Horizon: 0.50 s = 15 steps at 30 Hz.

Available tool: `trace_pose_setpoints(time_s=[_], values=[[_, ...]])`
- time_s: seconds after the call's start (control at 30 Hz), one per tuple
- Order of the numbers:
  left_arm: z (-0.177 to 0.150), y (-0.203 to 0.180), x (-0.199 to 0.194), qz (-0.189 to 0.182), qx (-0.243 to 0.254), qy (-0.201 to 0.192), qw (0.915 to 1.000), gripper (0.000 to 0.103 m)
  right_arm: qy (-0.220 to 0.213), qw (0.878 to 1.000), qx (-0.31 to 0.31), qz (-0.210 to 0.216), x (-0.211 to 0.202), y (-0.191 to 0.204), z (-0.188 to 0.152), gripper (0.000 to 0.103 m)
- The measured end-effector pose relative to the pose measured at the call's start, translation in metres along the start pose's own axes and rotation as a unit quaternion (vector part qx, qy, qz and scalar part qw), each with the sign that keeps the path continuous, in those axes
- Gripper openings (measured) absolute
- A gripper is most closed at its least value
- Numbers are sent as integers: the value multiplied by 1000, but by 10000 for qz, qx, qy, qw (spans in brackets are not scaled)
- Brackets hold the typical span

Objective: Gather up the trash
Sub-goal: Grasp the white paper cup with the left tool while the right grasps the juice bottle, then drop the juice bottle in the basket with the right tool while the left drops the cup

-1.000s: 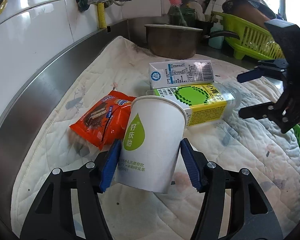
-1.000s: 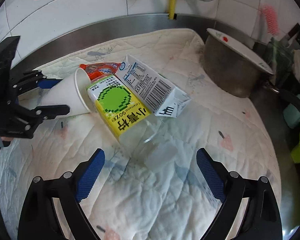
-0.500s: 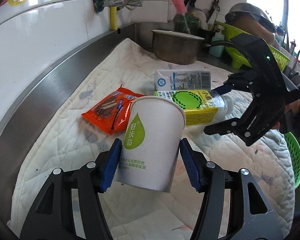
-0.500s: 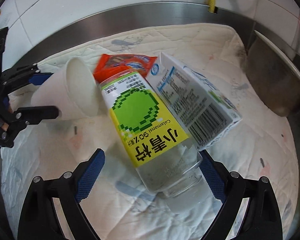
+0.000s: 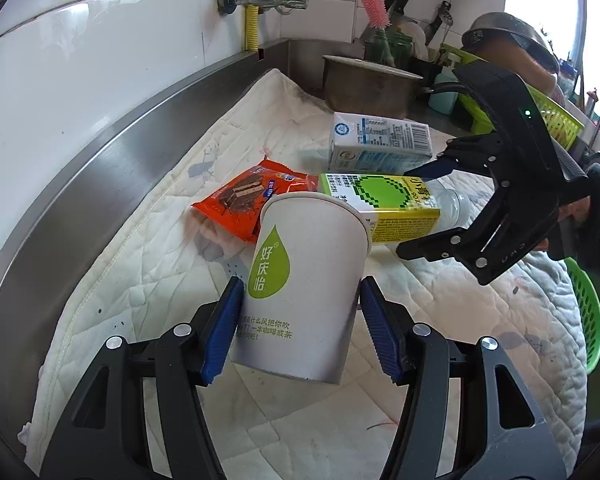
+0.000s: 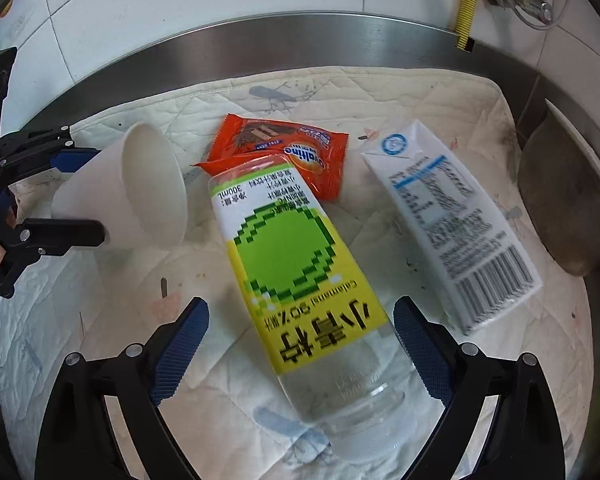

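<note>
The left hand-held gripper (image 5: 300,332) clamps the paper cup (image 5: 304,292) beside the juice bottle (image 6: 300,280); the right hand-held gripper (image 6: 300,344), spread wide, straddles that bottle. Snack wrapper (image 6: 284,152) and milk carton (image 6: 452,224) beyond it await collection.

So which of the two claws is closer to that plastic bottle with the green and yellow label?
Right. The right gripper straddles the bottle, open; the left gripper is off to the side, shut on the paper cup.

Bright daylight from the window (image 5: 540,8) (perhaps overexposed); fisheye edges bend, nearest label slightly blurred.
</note>
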State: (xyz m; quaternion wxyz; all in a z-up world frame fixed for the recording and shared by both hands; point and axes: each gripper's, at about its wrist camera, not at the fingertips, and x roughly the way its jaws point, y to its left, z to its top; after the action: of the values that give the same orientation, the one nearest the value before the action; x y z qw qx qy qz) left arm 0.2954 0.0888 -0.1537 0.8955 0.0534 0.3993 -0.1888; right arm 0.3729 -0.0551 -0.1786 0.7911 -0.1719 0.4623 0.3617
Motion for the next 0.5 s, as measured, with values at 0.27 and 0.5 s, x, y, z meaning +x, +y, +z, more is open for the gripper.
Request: trace_pose_setpoints(time_s=[0.27, 0.5], values=[[0, 9, 6, -95, -222, 116, 9996, 61, 62, 9999, 122, -14, 5, 0, -8, 66], [8, 3, 17, -114, -126, 280, 9995, 72, 115, 9990, 431, -13, -17, -6, -26, 56]])
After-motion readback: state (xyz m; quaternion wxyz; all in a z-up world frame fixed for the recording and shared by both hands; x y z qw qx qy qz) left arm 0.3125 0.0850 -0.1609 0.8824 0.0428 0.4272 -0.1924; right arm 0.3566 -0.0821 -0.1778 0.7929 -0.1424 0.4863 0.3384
